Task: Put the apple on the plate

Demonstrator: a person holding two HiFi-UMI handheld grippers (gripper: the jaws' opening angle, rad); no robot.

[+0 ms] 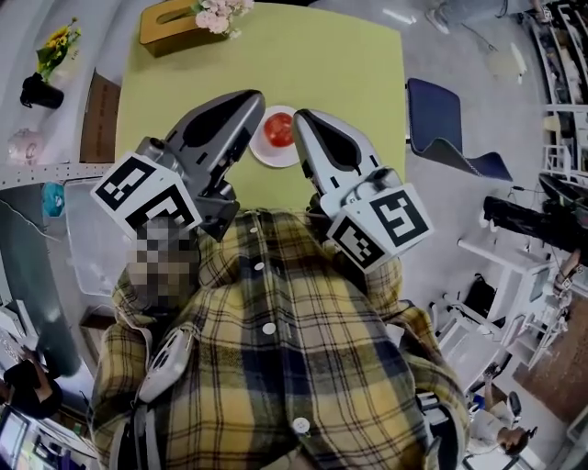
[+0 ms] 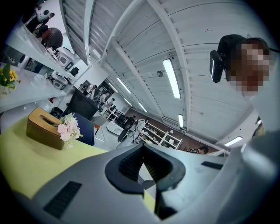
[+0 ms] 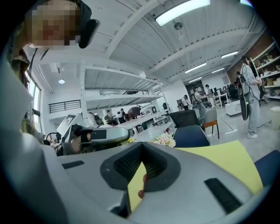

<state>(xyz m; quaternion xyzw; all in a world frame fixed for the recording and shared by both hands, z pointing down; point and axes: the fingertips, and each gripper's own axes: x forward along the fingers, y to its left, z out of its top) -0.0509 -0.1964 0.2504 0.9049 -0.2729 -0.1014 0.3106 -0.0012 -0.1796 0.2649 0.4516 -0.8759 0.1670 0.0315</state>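
Round red apple [image 1: 278,128] rests on white plate [image 1: 271,157]; left gripper [image 1: 259,95] and right gripper [image 1: 297,116] have ribbed fingers [image 2: 129,165] pressed together.

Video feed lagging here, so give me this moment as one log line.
apple: on plate | left hand-held gripper: shut, empty | right hand-held gripper: shut, empty

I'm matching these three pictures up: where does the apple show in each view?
Head view: the apple sits on the white plate, upper centre, on the yellow table.
Left gripper view: not in it.
Right gripper view: only a red sliver, likely the apple, low in the slit between the jaws.
Shared landmark: the pink flowers at the table's far edge.
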